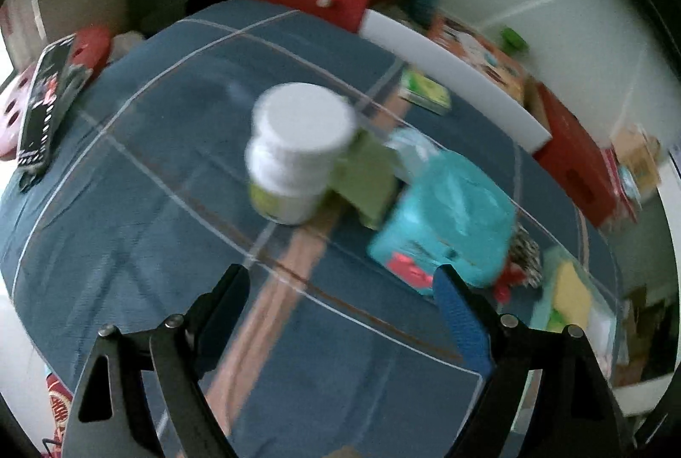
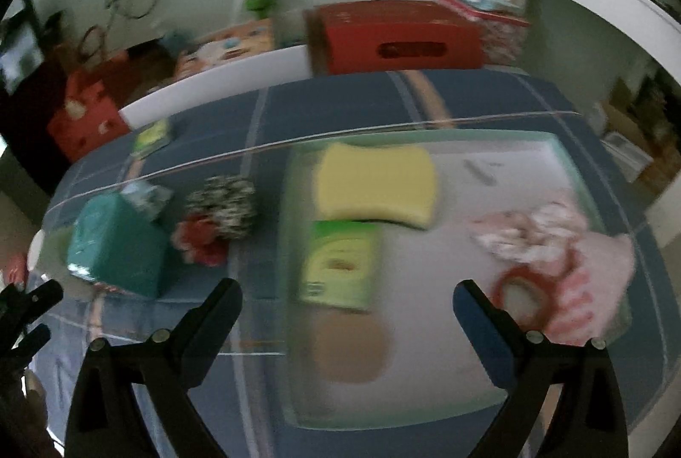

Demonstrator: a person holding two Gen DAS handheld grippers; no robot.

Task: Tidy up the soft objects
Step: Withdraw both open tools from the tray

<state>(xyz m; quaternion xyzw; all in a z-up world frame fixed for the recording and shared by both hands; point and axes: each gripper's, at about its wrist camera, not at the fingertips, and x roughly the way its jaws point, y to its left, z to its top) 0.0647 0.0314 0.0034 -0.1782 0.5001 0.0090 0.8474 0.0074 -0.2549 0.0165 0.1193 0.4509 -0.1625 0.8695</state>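
In the right wrist view a pale green tray (image 2: 566, 160) holds a yellow sponge (image 2: 376, 187), a green packet (image 2: 340, 266), a brown pad (image 2: 349, 347) and a pink cloth item (image 2: 566, 258). My right gripper (image 2: 347, 296) is open and empty above the tray's near side. Left of the tray lie a teal tissue pack (image 2: 115, 249), a black-and-white scrunchie (image 2: 223, 204) and a red soft item (image 2: 200, 243). In the left wrist view my left gripper (image 1: 340, 281) is open and empty, short of a white bottle (image 1: 298, 151), a green cloth (image 1: 370, 177) and the teal pack (image 1: 451, 219).
The table has a blue plaid cloth (image 1: 127, 224) under glass. A phone (image 1: 47, 104) lies at its left edge. A white board (image 1: 451, 75), a small green packet (image 1: 425, 92) and red boxes (image 2: 396, 36) line the far side. Both views are motion-blurred.
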